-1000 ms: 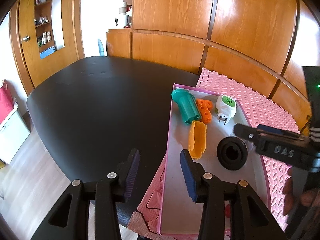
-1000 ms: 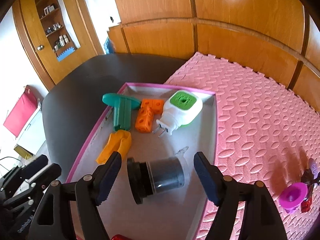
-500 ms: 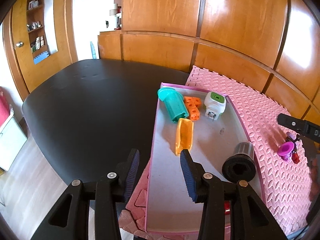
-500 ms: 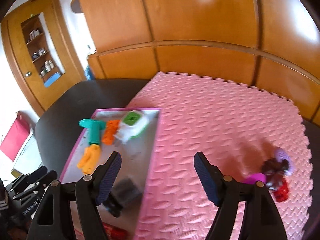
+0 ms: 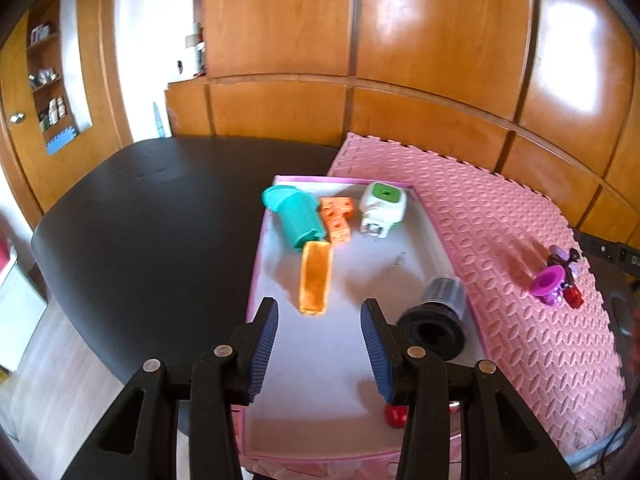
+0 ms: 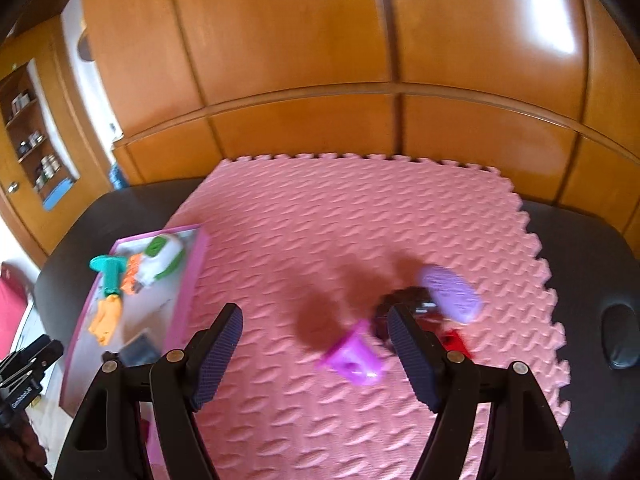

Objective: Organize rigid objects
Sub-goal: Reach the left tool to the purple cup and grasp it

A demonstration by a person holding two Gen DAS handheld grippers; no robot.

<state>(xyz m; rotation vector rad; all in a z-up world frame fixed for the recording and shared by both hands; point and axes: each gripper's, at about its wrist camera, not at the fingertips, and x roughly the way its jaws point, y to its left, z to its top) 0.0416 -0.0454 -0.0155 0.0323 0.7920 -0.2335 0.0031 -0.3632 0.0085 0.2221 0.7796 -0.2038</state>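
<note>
A pink-rimmed tray (image 5: 256, 280) holds a teal cylinder (image 5: 298, 218), orange blocks (image 5: 338, 218), a white and green plug (image 5: 382, 206), an orange scoop (image 5: 316, 280) and a black cylinder (image 5: 438, 320) lying on its side. My left gripper (image 5: 320, 344) hovers open over the tray's near half, with nothing between its fingers. On the pink foam mat (image 6: 340, 220) a magenta cup (image 6: 354, 356), a lilac oval piece (image 6: 450, 292), a dark piece (image 6: 404, 304) and a red piece (image 6: 454, 340) sit together. My right gripper (image 6: 316, 344) is open above them; the cup shows between its fingers, untouched.
The mat and the tray (image 6: 188, 280) lie on a black table (image 5: 140, 220) that drops to the floor on the left. Wooden panelling rises behind. A small red object (image 5: 396, 416) sits at the tray's near edge. A dark oval dent (image 6: 620, 336) marks the table's right side.
The right gripper swung right, away from the tray and the black cylinder lying in it, to the small toys on the mat. The left gripper shifted slightly over the tray.
</note>
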